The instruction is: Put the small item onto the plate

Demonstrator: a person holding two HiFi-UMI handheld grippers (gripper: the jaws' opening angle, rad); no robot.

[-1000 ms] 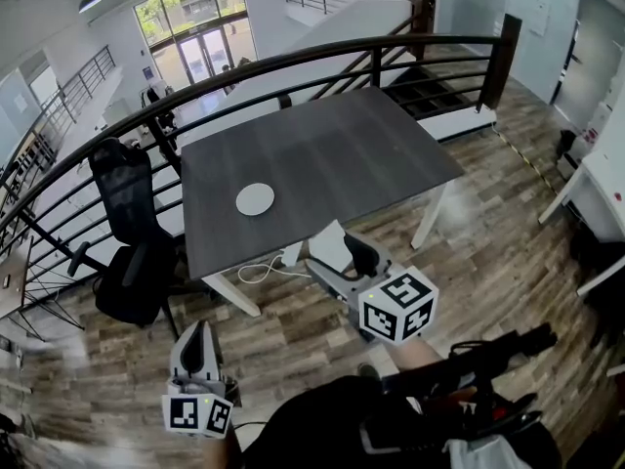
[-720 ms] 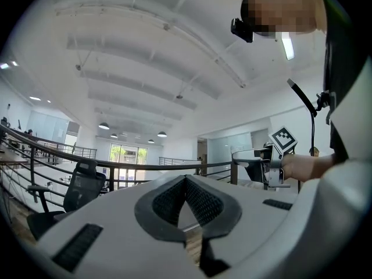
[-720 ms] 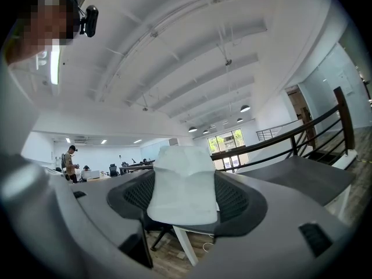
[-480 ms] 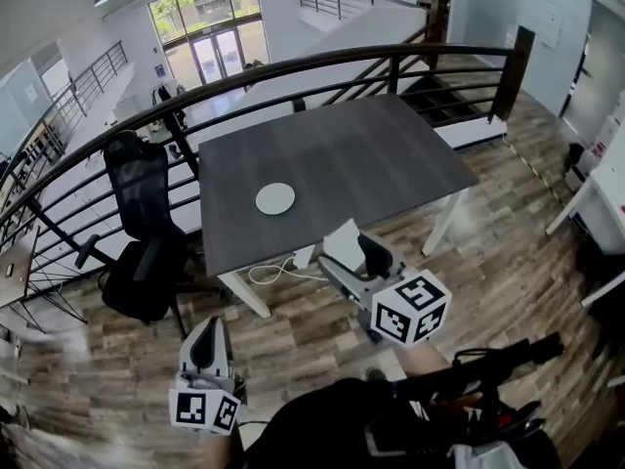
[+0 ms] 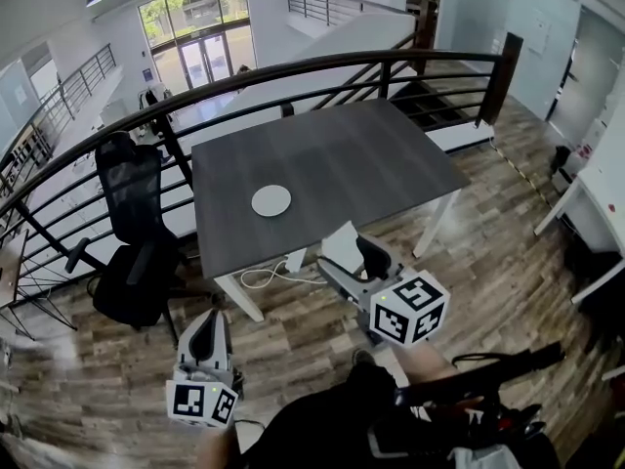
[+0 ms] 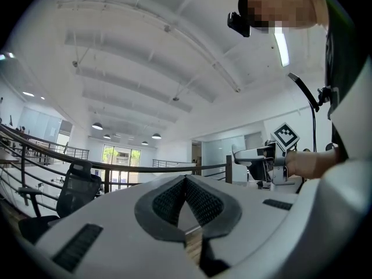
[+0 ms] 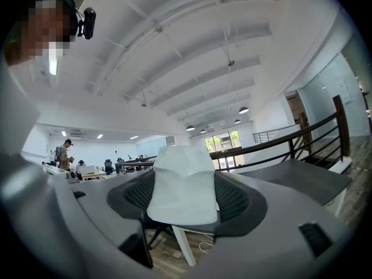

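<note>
A small round white plate [image 5: 270,200] lies near the left front of the dark grey table [image 5: 342,154]. My right gripper [image 5: 344,252] hangs in front of the table's near edge, above the floor, shut on a pale white blocky item [image 5: 339,244]. In the right gripper view that item [image 7: 183,185] fills the space between the dark pads [image 7: 238,199]. My left gripper [image 5: 205,338] is low at the left, over the floor and well short of the table. Its jaws meet at the tips with nothing between them [image 6: 186,182].
A black office chair [image 5: 132,223] stands left of the table. A dark curved railing [image 5: 293,62] runs behind the table, with stairs at the back right. A white cable [image 5: 264,277] lies on the wooden floor under the table's front edge.
The head view has shifted slightly. Both grippers hold about the same places, and the white item stays in the right one.
</note>
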